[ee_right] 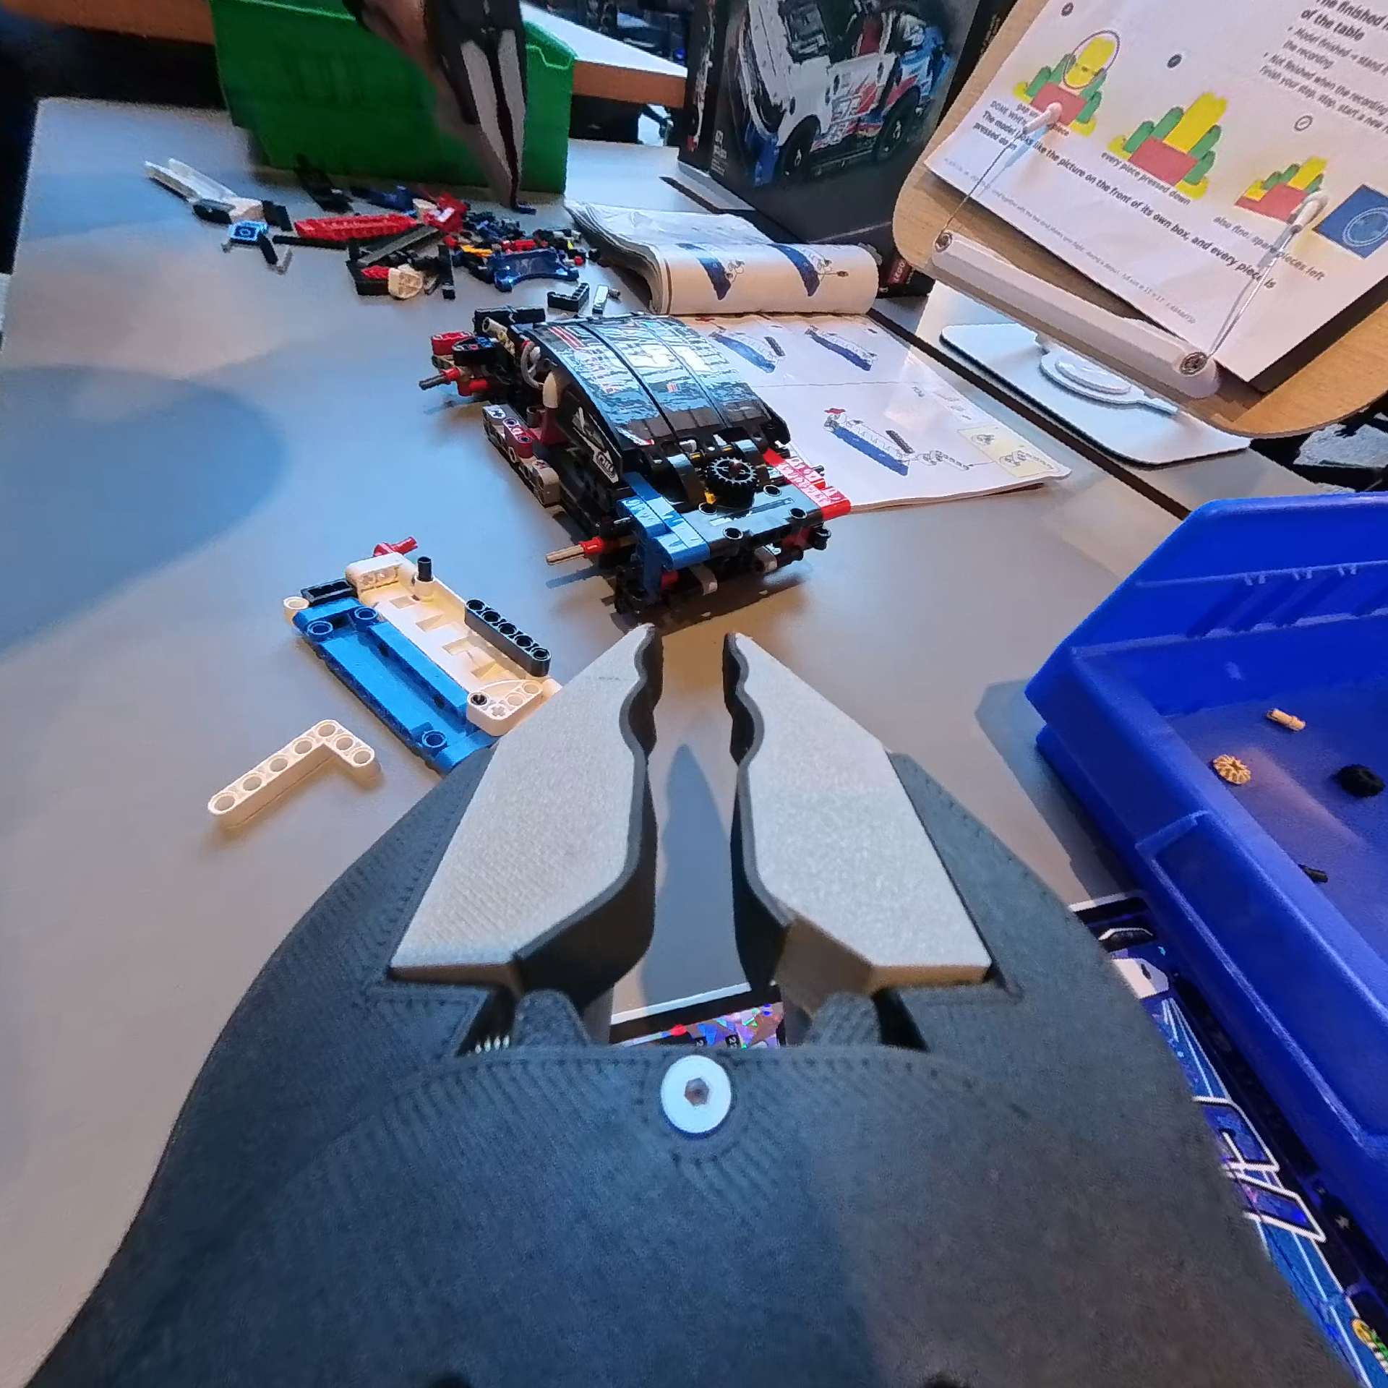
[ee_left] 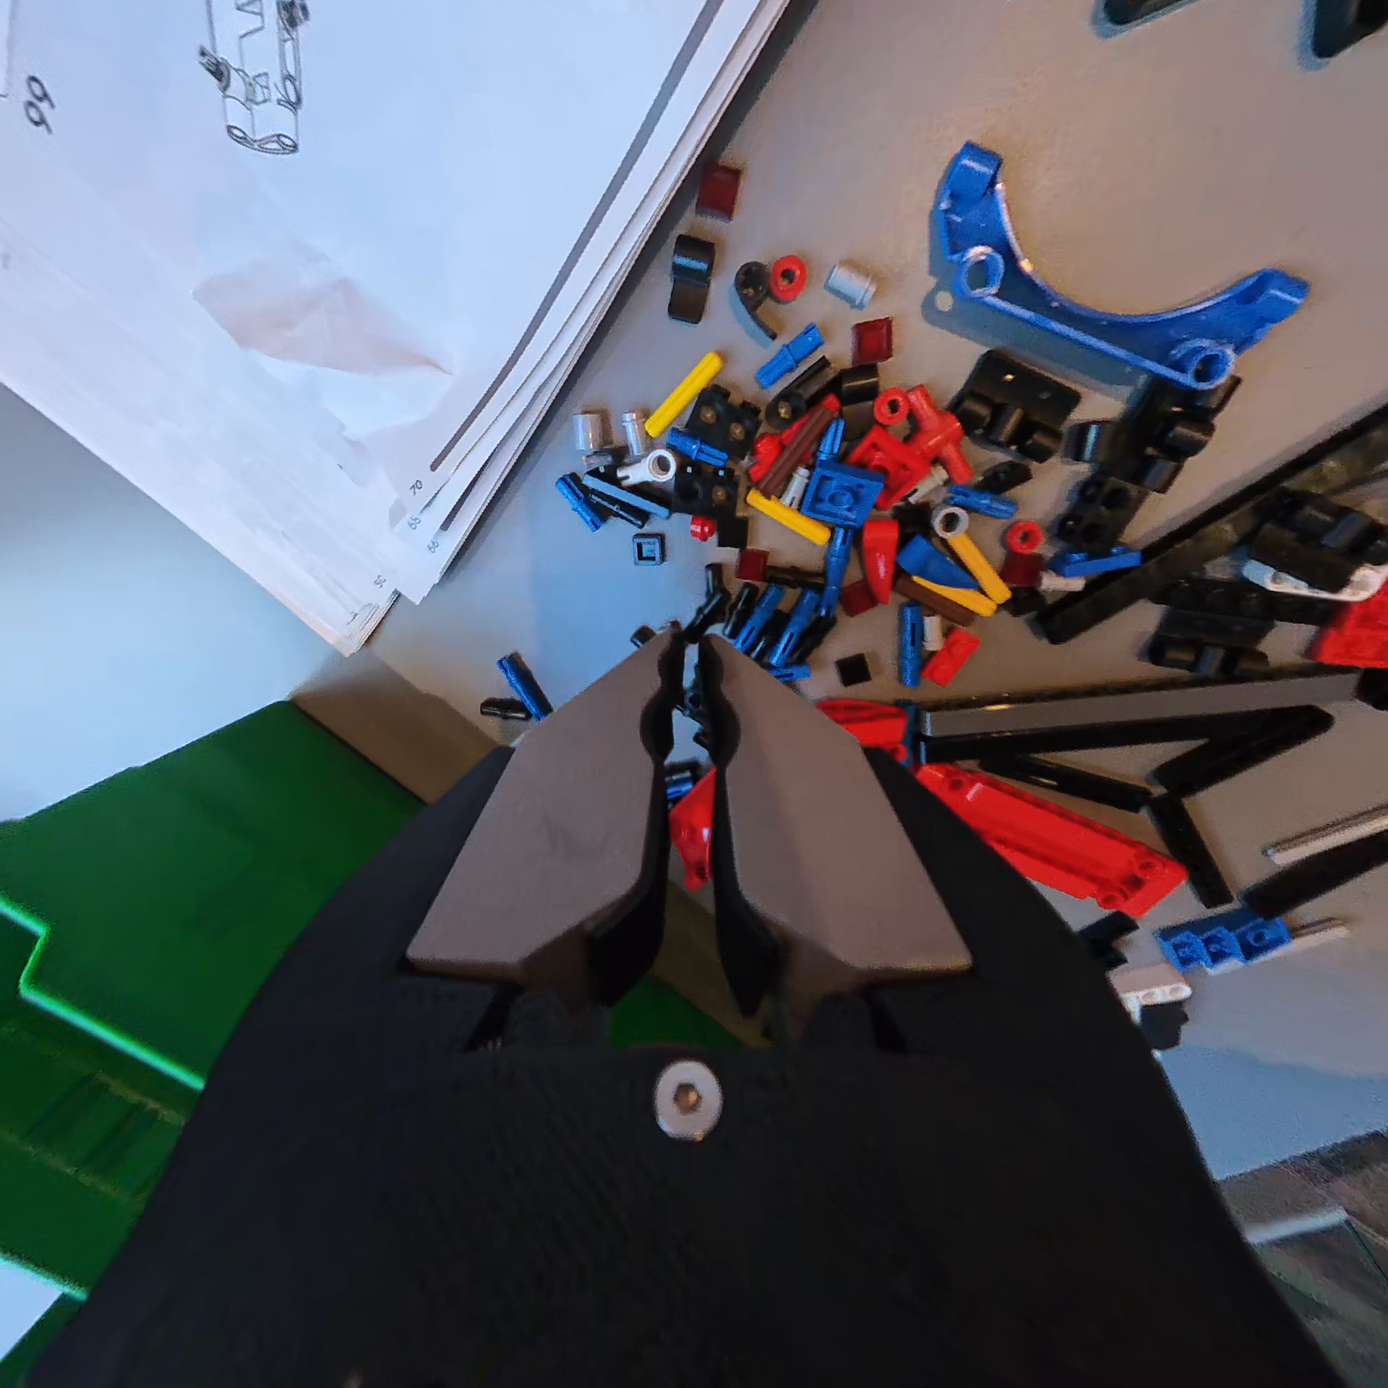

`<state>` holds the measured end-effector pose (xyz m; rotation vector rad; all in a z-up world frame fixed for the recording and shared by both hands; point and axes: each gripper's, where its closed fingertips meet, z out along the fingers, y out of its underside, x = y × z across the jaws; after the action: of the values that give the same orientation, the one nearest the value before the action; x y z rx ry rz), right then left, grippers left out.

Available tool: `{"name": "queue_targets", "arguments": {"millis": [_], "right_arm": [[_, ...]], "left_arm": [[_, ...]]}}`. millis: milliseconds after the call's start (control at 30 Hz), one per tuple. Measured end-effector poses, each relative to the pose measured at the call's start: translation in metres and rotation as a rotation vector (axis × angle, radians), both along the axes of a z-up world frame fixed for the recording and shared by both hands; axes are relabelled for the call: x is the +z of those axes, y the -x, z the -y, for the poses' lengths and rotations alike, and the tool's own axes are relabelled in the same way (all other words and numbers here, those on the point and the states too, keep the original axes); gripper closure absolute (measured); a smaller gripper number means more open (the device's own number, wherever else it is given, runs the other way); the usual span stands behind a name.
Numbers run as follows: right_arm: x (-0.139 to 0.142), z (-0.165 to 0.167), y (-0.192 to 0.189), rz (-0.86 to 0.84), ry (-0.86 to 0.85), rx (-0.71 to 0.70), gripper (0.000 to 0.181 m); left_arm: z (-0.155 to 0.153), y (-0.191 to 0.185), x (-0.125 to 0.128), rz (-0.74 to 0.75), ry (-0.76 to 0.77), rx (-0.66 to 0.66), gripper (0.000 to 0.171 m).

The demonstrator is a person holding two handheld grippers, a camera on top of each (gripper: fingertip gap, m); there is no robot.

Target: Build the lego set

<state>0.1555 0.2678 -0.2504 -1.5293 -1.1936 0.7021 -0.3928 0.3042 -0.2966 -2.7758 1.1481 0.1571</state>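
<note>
A pile of small loose lego pieces lies on the grey table, with a blue arch piece and a red panel beside it. My left gripper points down at the pile's near edge, its tips pinched on a small black pin. It also shows far off in the right wrist view. My right gripper is open and empty, low over the table just in front of the part-built black and blue car. A blue and white panel sub-assembly and a white L-beam lie to its left.
The open instruction booklet lies beside the pile and also next to the car. A green bin stands behind the pile. A blue bin holding a few small parts sits at the right. The set's box and a sheet stand are at the back. Spacing between my two grippers at the tips: around 55 cm.
</note>
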Motion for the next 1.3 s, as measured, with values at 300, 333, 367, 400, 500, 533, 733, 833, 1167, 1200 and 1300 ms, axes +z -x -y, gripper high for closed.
{"name": "queue_targets", "arguments": {"millis": [300, 333, 367, 400, 500, 533, 733, 833, 1167, 1200, 1300], "right_arm": [[0.004, 0.001, -0.002, -0.027, -0.010, 0.000, 0.169], [0.005, 0.001, -0.002, -0.031, -0.011, 0.000, 0.169], [0.006, 0.001, -0.003, -0.036, -0.014, 0.002, 0.169], [0.007, 0.002, -0.003, -0.042, -0.017, 0.002, 0.169], [0.010, 0.004, -0.004, -0.060, -0.024, 0.008, 0.170], [0.011, 0.004, -0.004, -0.064, -0.025, 0.011, 0.170], [0.012, 0.022, 0.005, -0.072, 0.017, 0.094, 0.169], [0.012, 0.048, 0.017, -0.067, 0.066, 0.202, 0.173], [0.002, 0.079, 0.034, -0.007, 0.165, 0.306, 0.174], [0.000, 0.079, 0.034, 0.005, 0.161, 0.303, 0.173], [-0.006, 0.079, 0.033, 0.030, 0.160, 0.300, 0.172]], "left_arm": [[0.016, -0.073, 0.042, 0.055, -0.140, -0.120, 0.170], [0.022, -0.091, 0.047, 0.073, -0.162, -0.143, 0.171], [0.028, -0.112, 0.051, 0.094, -0.182, -0.170, 0.171], [0.035, -0.134, 0.055, 0.122, -0.206, -0.198, 0.171], [0.063, -0.216, 0.060, 0.259, -0.243, -0.274, 0.171], [0.075, -0.247, 0.058, 0.315, -0.243, -0.301, 0.171], [0.124, -0.413, 0.028, 0.620, -0.217, -0.362, 0.171], [0.120, -0.456, 0.019, 0.667, -0.270, -0.336, 0.171], [0.109, -0.509, 0.023, 0.666, -0.409, -0.356, 0.171], [0.109, -0.511, 0.023, 0.657, -0.420, -0.362, 0.171], [0.110, -0.517, 0.023, 0.665, -0.418, -0.367, 0.171]]}}
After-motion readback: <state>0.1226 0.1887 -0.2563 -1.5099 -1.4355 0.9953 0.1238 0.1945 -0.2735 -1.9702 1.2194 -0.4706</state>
